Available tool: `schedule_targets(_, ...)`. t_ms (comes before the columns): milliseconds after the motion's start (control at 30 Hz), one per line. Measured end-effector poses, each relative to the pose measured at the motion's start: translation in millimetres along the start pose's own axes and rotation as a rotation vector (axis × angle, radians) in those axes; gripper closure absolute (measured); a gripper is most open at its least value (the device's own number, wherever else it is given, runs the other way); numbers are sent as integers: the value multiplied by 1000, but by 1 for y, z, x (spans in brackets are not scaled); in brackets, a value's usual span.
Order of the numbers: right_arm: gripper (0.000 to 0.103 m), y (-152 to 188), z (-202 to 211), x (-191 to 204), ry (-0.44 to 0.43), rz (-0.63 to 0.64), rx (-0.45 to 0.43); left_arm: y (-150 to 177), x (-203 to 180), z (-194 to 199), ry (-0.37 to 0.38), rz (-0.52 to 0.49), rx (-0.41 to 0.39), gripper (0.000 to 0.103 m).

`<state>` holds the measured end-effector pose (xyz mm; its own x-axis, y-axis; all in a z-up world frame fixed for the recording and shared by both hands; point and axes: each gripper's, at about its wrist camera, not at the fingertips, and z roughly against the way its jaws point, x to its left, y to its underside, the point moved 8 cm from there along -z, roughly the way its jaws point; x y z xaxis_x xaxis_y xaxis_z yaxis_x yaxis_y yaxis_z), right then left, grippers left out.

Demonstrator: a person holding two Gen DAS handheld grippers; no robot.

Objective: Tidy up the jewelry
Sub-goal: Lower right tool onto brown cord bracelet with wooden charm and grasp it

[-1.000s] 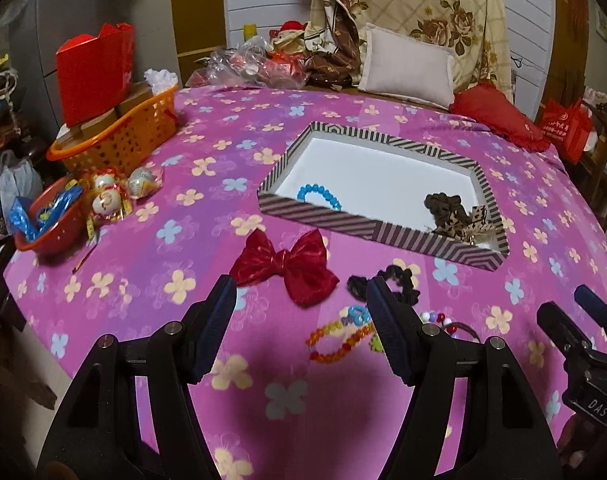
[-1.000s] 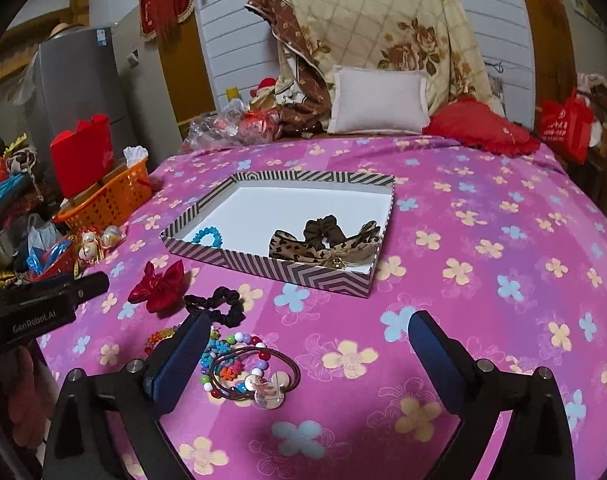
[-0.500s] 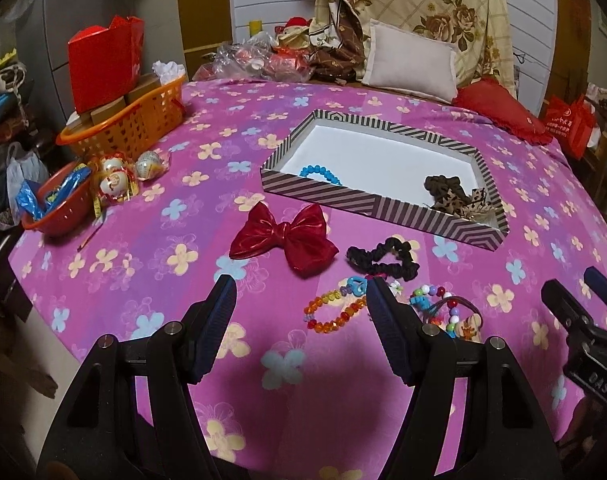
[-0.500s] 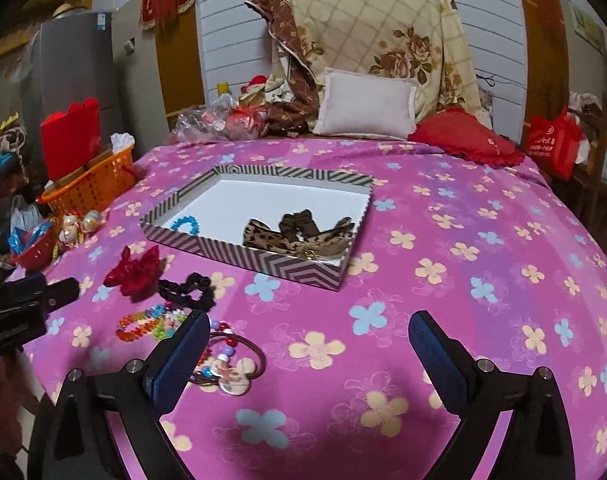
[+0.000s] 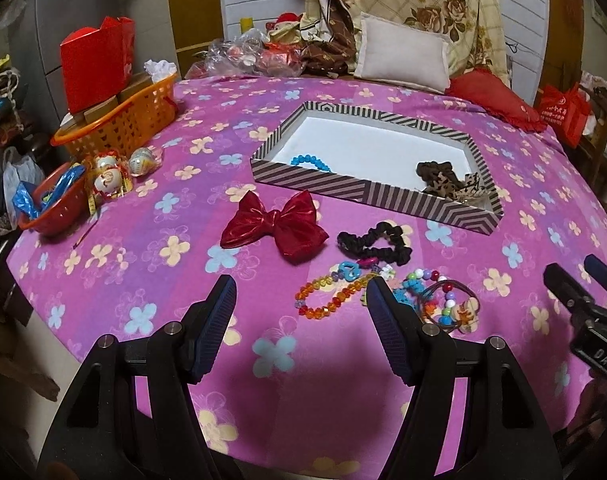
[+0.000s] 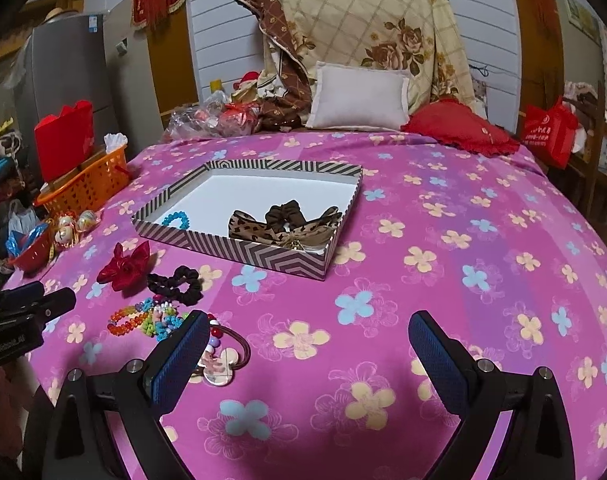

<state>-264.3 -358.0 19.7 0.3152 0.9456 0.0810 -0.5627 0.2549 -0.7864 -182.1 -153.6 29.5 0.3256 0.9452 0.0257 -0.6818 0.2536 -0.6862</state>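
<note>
A striped box point(image 5: 367, 190) point(image 6: 263, 258) on the pink flowered cloth holds a blue bead bracelet point(image 5: 309, 161) point(image 6: 175, 219) and leopard and brown hair ties point(image 5: 447, 178) point(image 6: 287, 226). In front of it lie a red bow point(image 5: 275, 226) point(image 6: 123, 266), a black scrunchie point(image 5: 375, 242) point(image 6: 175, 284), an orange bead bracelet point(image 5: 331, 298) point(image 6: 123, 320) and a pile of colourful beads and hair ties point(image 5: 443, 304) point(image 6: 219, 352). My left gripper point(image 5: 303, 300) is open and empty, above the cloth just short of the bracelets. My right gripper point(image 6: 309, 340) is open and empty, right of the pile.
An orange basket point(image 5: 115, 126) with a red bag stands at the far left, a red bowl point(image 5: 47, 208) and wrapped ornaments point(image 5: 115, 172) by the left edge. Pillows point(image 5: 403, 58) and plastic bags lie at the back. The cloth's front edge drops off close below both grippers.
Both grippers have pulled back and risen, so the box and the loose jewelry sit further off in view. Both stay open. Nothing on the cloth has moved.
</note>
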Motion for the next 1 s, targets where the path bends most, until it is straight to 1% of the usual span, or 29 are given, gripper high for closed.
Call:
schedule_targets(67,4,3,-1,-1,-7,2,8,-1,5,-4,9,21,21,35)
schedule_targets(133,4,6,-2,1,-14,18,19,-3,15,-8,34,69,48,35)
schedule_targets(200,5,9,-3,4,-21,33,27,-5,24,-8,36,107,57,35)
schedule_targets(233,7,11,-3,6,-26,46,32,-7,29,-7,27,122,60,35)
schedule_targets(300,18,14,-4,10,-35,65,41,-10,34,-5,14,128,54,35)
schedule_targets(433,28,23,-6,19,-95,83,77,-14,31,-2,23,118,43,35)
schedule_targets(467,32,24,-6,24,-127,84,85,-13,27,-3,31,110,40,35)
schedule_targets(533,33,27,-6,33,-173,94,98,-11,21,-6,39,86,48,35)
schedule_targets(567,33,29,-7,36,-180,99,106,-8,17,-10,42,63,60,35)
schedule_targets(667,39,35,-10,50,-223,122,132,-5,12,-16,51,25,69,35)
schedule_targets(800,41,49,-21,64,-221,165,178,-4,15,-23,60,30,78,35)
schedule_targets(833,43,52,-24,66,-215,177,187,-5,17,-25,66,38,83,35)
schedule_targets(867,48,56,-29,68,-201,195,204,-5,17,-27,69,42,85,35)
schedule_targets(900,49,61,-34,69,-192,207,222,-6,17,-28,71,44,85,35)
schedule_targets(1000,49,67,-44,66,-179,209,242,-8,16,-32,75,40,85,35)
